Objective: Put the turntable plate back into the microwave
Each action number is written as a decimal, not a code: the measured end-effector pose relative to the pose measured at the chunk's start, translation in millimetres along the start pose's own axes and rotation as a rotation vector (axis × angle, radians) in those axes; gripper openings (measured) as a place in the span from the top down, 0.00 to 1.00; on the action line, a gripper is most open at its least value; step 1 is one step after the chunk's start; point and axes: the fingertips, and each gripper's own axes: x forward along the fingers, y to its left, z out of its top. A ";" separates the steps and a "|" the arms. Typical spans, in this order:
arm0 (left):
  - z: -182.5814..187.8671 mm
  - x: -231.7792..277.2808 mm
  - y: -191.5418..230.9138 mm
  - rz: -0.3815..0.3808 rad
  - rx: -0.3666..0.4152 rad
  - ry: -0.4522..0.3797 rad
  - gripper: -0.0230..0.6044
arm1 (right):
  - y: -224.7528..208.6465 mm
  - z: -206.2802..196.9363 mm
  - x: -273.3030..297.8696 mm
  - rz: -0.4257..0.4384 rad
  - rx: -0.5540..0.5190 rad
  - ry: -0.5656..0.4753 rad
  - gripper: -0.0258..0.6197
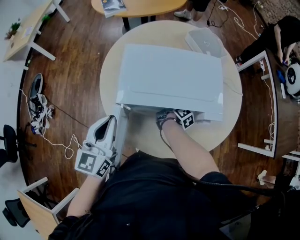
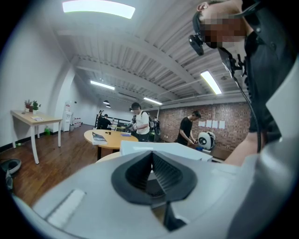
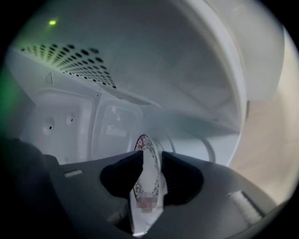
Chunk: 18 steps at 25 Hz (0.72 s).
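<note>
The white microwave (image 1: 168,79) stands on a round table (image 1: 229,117) with its door (image 1: 120,136) swung open at the left. My right gripper (image 3: 150,156) reaches into the white cavity; in the head view only its marker cube (image 1: 184,118) and the forearm show. The turntable plate (image 3: 149,177), white with a patterned rim, stands on edge between its jaws, and the pads stand slightly off it, open. My left gripper (image 2: 152,156) is shut and empty, held beside the open door, outside the microwave (image 2: 163,149).
A clear plastic container (image 1: 206,42) sits on the table behind the microwave. A wooden table (image 1: 140,7) with a magazine stands beyond. Shoes (image 1: 37,101) and cables lie on the floor at left. People (image 2: 140,123) stand at the far brick wall.
</note>
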 end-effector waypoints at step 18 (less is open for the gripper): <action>2.2 1.4 -16.4 -0.033 0.021 -0.015 0.96 | -0.8 -13.8 -27.4 0.026 -0.046 0.035 0.71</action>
